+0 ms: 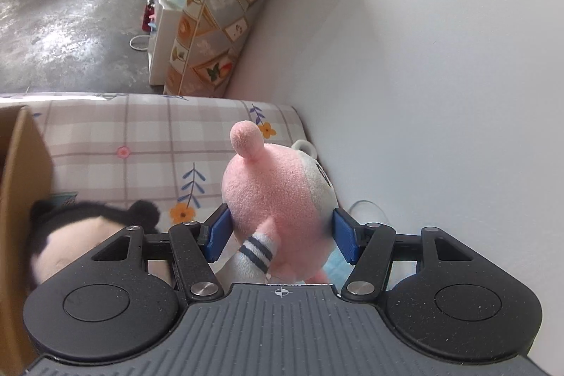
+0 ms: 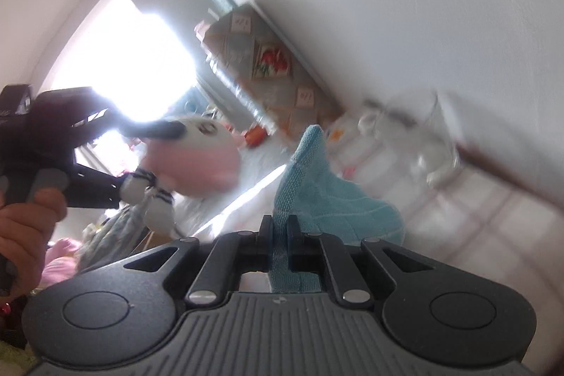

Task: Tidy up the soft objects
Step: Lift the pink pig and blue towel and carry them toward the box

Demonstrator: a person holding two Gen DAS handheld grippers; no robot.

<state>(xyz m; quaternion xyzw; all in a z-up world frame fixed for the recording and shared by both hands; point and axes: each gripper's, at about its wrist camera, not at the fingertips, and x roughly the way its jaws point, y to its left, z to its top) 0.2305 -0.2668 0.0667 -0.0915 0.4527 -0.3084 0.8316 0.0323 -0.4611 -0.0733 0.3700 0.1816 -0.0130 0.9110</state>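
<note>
since both are soft, light and squashy, best gripped mid-body: left gripper [image 1: 280, 231] half-closed, hugging pink plush toy [image 1: 271, 196] above checked bedsheet [image 1: 116, 133], cardboard box [image 1: 21, 185] at nine o'clock; right gripper [image 2: 280, 228] pinched nearly closed on teal cloth [image 2: 317, 196].

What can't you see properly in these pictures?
- Left wrist view: the black and cream plush is blurred, partly hidden by the cardboard box and the left gripper.
- Left wrist view: the pink plush toy faces away, so its face is hidden.
- Right wrist view: motion blur smears the bed; something pale near the wall cannot be identified.
- Right wrist view: the blue cloth runs down behind the right gripper.
</note>
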